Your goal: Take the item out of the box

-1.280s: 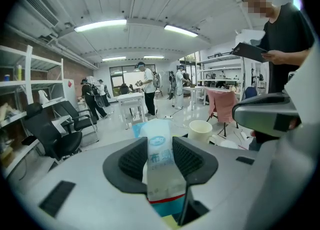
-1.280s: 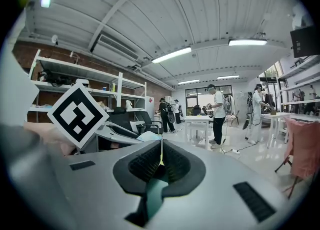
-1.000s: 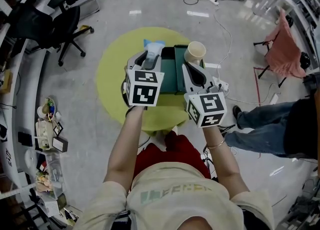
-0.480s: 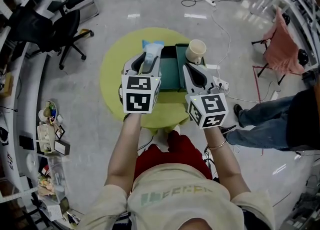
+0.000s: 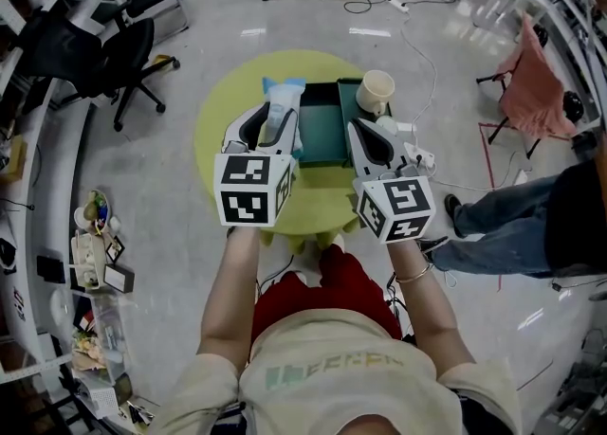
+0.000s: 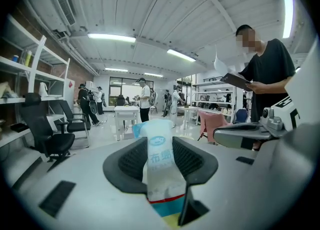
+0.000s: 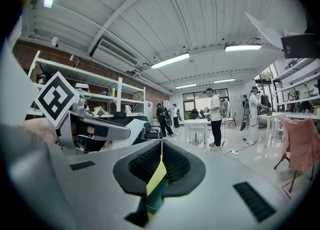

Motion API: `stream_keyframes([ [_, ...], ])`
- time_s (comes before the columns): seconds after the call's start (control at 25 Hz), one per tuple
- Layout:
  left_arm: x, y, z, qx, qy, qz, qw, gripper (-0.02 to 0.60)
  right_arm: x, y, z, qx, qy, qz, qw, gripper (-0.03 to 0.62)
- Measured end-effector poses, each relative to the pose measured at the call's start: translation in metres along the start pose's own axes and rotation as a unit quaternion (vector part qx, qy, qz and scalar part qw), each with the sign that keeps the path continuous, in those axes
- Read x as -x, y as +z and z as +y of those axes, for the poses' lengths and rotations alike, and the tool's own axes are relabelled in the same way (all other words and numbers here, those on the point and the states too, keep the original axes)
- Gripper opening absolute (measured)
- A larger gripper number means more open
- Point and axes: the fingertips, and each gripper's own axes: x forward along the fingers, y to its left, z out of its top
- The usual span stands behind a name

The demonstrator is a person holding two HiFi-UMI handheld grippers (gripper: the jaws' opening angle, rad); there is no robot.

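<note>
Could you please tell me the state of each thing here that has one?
left gripper: shut on the packet.
right gripper: shut, empty.
packet: gripped, held in the air.
green box: open at the top.
cup: upright.

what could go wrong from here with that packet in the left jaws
The soft packet is pinched in the left gripper's jaws with its top sticking out free, so it may slip or sag loose. The cup stands right by the green box and the shut right gripper; a careless swing might tip it.
</note>
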Motion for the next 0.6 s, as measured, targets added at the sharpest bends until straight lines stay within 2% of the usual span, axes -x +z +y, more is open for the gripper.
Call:
stream_keyframes([
  [0.6, 0.056, -0.004, 0.014, 0.015, -0.005, -0.033, 0.9993, 0.17, 0.018, 0.007, 0.033, -0.004, -0.005, -0.016, 1.0, 0.037],
])
